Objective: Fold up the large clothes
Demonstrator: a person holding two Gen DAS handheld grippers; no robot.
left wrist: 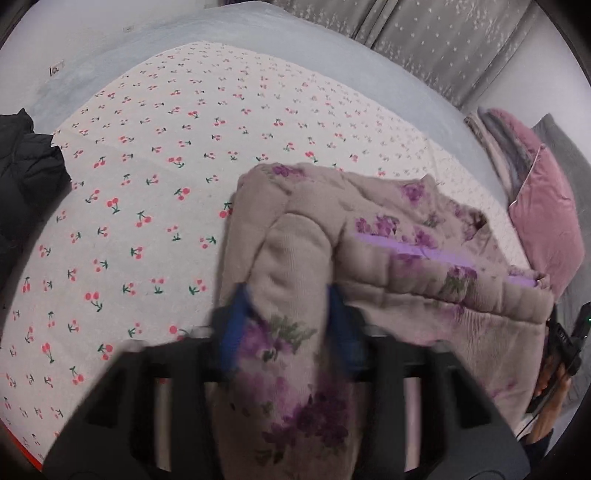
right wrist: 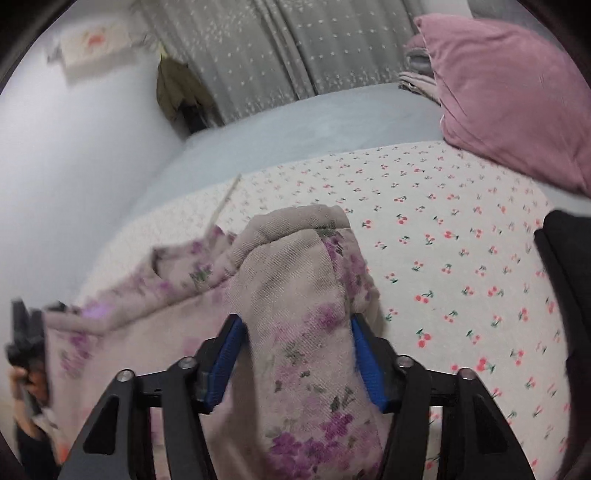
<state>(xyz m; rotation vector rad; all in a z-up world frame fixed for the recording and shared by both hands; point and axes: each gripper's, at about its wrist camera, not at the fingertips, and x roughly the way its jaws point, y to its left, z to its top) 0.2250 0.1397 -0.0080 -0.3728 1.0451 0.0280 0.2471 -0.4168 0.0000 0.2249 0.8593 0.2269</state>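
Observation:
A padded beige garment with purple flowers [left wrist: 388, 240] is held up over the cherry-print bedspread [left wrist: 147, 184]. My left gripper [left wrist: 290, 317] is shut on a thick fold of it, blue pads [left wrist: 232, 332] pressing both sides. My right gripper [right wrist: 295, 347] is shut on another thick fold of the same garment [right wrist: 295, 295], blue pads [right wrist: 225, 362] on either side. The garment spans between the two grippers. The other gripper shows at the right edge of the left wrist view [left wrist: 565, 343] and at the left edge of the right wrist view [right wrist: 26, 343].
A black garment [left wrist: 26, 166] lies at the bed's left edge; it also shows in the right wrist view [right wrist: 569, 277]. Pink pillows [right wrist: 517, 92] lie at the head of the bed. Grey curtains [right wrist: 295, 55] hang behind. A pale blue sheet [left wrist: 258, 33] borders the bedspread.

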